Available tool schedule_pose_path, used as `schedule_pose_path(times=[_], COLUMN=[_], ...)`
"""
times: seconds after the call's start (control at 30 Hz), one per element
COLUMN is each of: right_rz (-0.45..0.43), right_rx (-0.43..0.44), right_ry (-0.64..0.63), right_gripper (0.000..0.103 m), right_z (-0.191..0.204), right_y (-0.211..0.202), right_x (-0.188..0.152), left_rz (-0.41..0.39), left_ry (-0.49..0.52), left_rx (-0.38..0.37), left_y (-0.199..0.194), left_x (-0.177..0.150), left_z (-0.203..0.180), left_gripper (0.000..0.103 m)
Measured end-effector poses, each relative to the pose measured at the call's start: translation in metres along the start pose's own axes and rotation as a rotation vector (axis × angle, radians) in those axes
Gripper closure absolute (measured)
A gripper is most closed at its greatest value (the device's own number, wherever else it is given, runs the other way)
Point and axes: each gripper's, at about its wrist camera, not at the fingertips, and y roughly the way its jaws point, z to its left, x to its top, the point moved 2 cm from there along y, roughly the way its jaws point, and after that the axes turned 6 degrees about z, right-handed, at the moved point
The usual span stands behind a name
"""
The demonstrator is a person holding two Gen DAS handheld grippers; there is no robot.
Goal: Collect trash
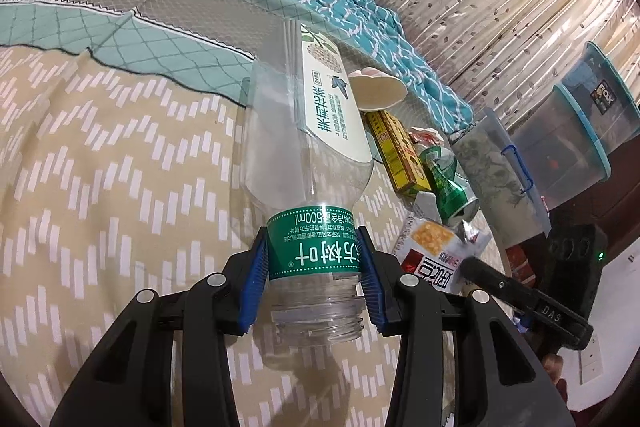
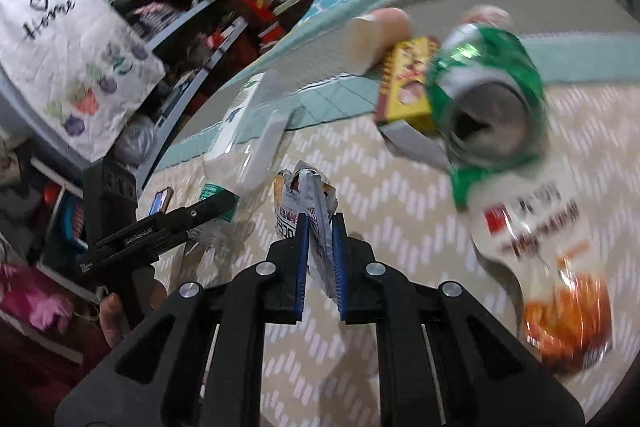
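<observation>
Left wrist view: showed the left gripper [image 1: 314, 267] with jaws partly closed around the green-banded neck of a clear empty plastic bottle [image 1: 308, 155], long axis running straight away from the jaws over the beige chevron-patterned bed cover [image 1: 100, 187]. Just right of the bottle, found a small pile: crushed green drinks can [image 1: 450, 187], yellow cardboard box [image 1: 400, 151], white-and-red snack wrapper [image 1: 432, 247]. Beyond the bed edge, saw stacked clear storage bins with blue rims [image 1: 580, 131], absent from the other view.

Right wrist view: showed the right gripper [image 2: 320, 243] with jaws nearly together, pinching a silver foil snack wrapper [image 2: 308, 203] upright between the blue pads. Blurred the can and an orange-printed packet [image 2: 560, 315] lying up and right of those jaws, nearer this hand.
</observation>
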Motion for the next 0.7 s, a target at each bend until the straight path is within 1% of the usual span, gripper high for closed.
schedule_pose_path(times=[0.2,0.33,0.37,0.47,0.53,0.57,0.6,0.63,0.7], right_rz=[0.002,0.013,0.012,0.016,0.019,0.023,0.028,0.032,0.038], right_rx=[-0.005,0.011,0.012,0.022,0.023,0.025,0.026,0.026,0.025], right_ry=[-0.011,-0.001,0.003,0.005,-0.002,-0.005,-0.007,-0.008,-0.010], right_gripper=[0.089,0.088,0.086,0.086,0.086,0.086,0.086,0.086,0.086], right_z=[0.000,-0.001,-0.001,-0.002,-0.001,-0.002,-0.003,-0.004,-0.005], right_y=[-0.003,0.001,0.002,0.003,0.003,0.004,0.004,0.005,0.005], right_x=[-0.012,-0.017,-0.018,-0.018,-0.019,-0.020,-0.021,-0.021,-0.022], left_rz=[0.010,0.015,0.015,0.022,0.019,0.018,0.013,0.000,-0.020], left_ry=[0.000,0.002,0.002,-0.002,-0.005,-0.005,-0.007,-0.011,0.000], left_rx=[0.008,0.024,0.028,0.043,0.055,0.055,0.057,0.077,0.110], left_y=[-0.009,-0.016,-0.016,-0.017,-0.017,-0.017,-0.018,-0.019,-0.020], left_x=[-0.016,-0.026,-0.027,-0.028,-0.030,-0.029,-0.028,-0.025,-0.020], left_z=[-0.004,-0.006,-0.006,-0.008,-0.010,-0.011,-0.012,-0.015,-0.019], left_gripper=[0.063,0.063,0.063,0.063,0.060,0.052,0.038,0.025,0.025])
